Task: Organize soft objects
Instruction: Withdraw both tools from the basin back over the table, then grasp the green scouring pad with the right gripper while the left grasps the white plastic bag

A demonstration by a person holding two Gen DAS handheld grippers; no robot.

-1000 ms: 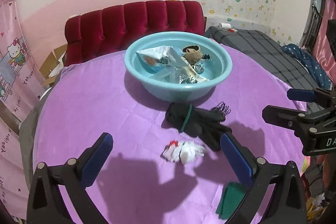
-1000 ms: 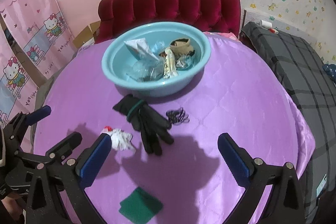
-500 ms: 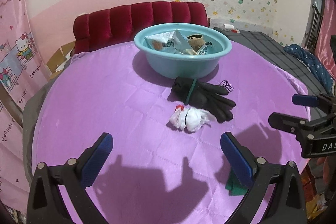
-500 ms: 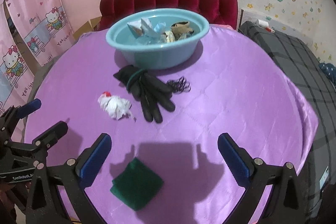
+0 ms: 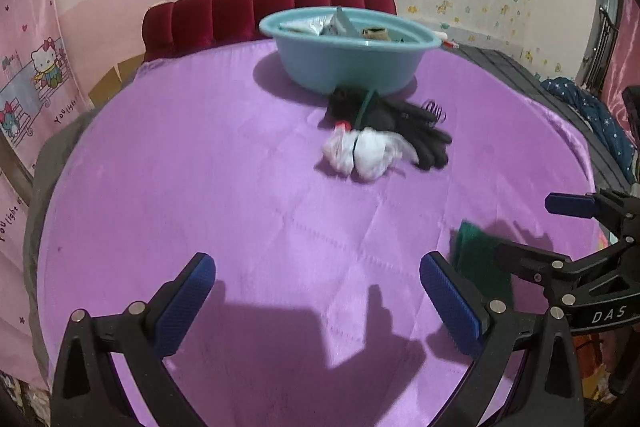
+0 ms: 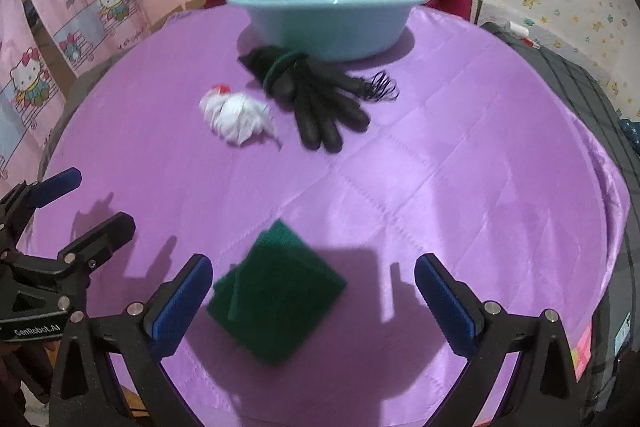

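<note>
A light blue basin (image 5: 352, 65) (image 6: 326, 23) with wrappers and a brown item inside stands at the far side of the purple table. In front of it lie black gloves (image 5: 394, 125) (image 6: 316, 95), a black hair tie (image 6: 382, 87) (image 5: 434, 111) and a crumpled white cloth (image 5: 362, 149) (image 6: 236, 115). A folded green cloth (image 6: 276, 291) (image 5: 478, 259) lies near the front edge, between my right gripper's fingers. My right gripper (image 6: 314, 301) is open and low over it. My left gripper (image 5: 316, 299) is open over bare tablecloth, empty.
A red velvet chair back (image 5: 256, 13) stands behind the table. A grey plaid bed (image 6: 580, 99) lies to the right. Pink cartoon curtains (image 6: 72, 27) hang on the left. The purple tablecloth (image 5: 200, 187) is round and drops off at the near and right edges.
Both grippers have pulled back and dropped lower toward the near edge of the table. The green cloth now sits between my right gripper's fingers. Nothing on the table has moved.
</note>
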